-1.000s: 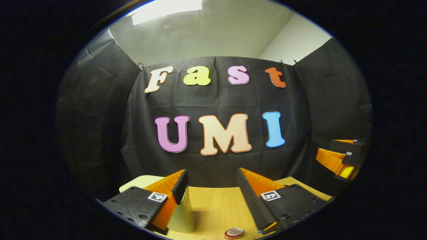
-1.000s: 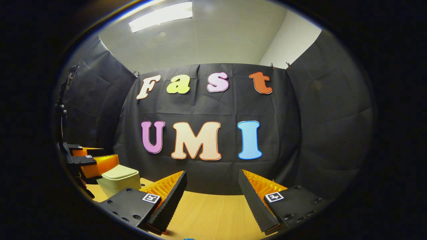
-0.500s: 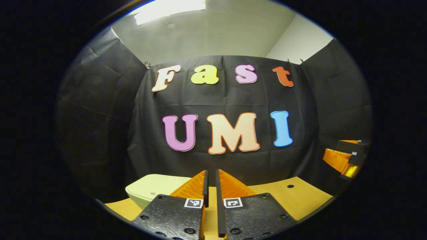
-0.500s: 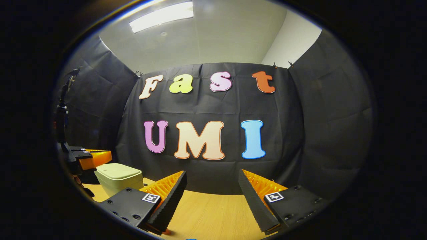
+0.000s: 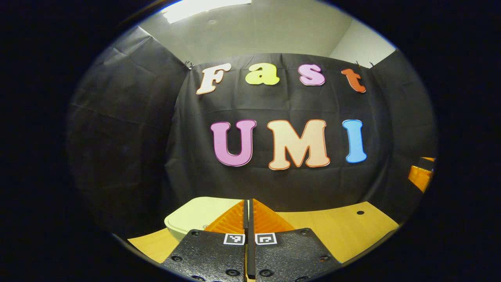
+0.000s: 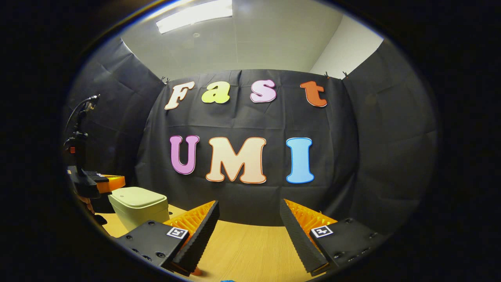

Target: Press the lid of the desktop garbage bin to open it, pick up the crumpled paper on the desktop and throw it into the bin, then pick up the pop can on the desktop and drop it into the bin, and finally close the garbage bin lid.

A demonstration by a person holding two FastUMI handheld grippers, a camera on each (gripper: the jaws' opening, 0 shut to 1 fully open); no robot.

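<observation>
Pale green plastic, the garbage bin (image 6: 137,206) stands upright on the wooden counter (image 6: 250,246) at the far left in the right gripper view, its lid (image 6: 136,196) down flat on top. In the left gripper view the bin (image 5: 195,217) sits just beyond the left gripper (image 5: 248,211), whose jaws are pressed together with nothing between them. The right gripper (image 6: 249,225) hangs over bare counter with its jaws spread wide apart, holding nothing. The bin's long axis is hard to judge from these angles; it looks wider than tall.
</observation>
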